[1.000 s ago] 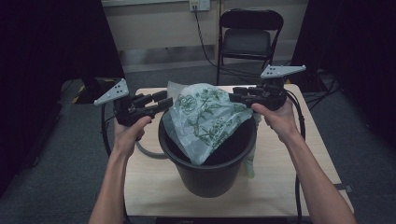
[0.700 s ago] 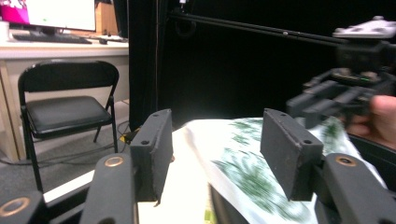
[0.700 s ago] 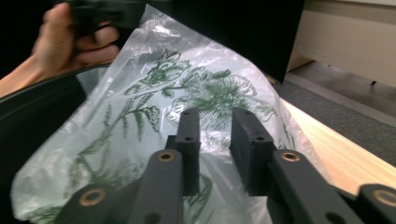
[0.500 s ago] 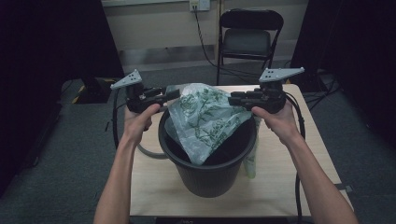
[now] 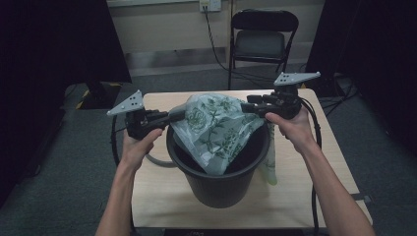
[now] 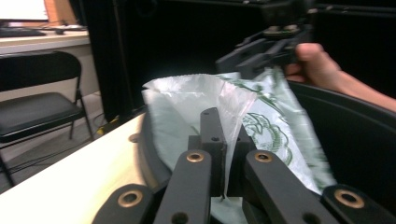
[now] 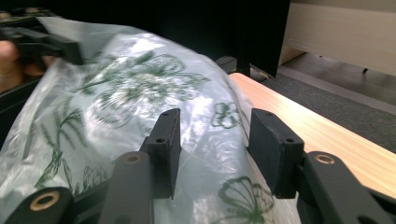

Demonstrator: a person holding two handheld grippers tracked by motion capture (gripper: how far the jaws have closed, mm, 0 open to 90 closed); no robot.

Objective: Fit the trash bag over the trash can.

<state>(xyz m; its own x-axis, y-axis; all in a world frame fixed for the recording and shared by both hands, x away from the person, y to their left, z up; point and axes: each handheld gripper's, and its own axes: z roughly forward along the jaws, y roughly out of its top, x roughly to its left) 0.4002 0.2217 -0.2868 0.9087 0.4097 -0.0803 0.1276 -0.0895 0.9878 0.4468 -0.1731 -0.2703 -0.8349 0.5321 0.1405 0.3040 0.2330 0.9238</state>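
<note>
Wooden table [image 5: 162, 196], black bin [image 5: 221, 172] | left gripper [image 5: 178, 114] clamps liner bag [image 5: 216, 128]; right gripper [image 5: 250, 101] has just been opening, bag between its jaws | we keep the edge taut, lower it over the rim.

Light wooden bench [image 5: 162, 199], bare along the front edge. Behind it, a black folding chair [image 5: 263, 37] faces the bench, seat empty. Wall outlet [image 5: 210, 5] on the pale back wall, a dark cord hanging from it to the grey carpet floor [image 5: 64, 182]. Black curtains [image 5: 49, 39] on both sides.
</note>
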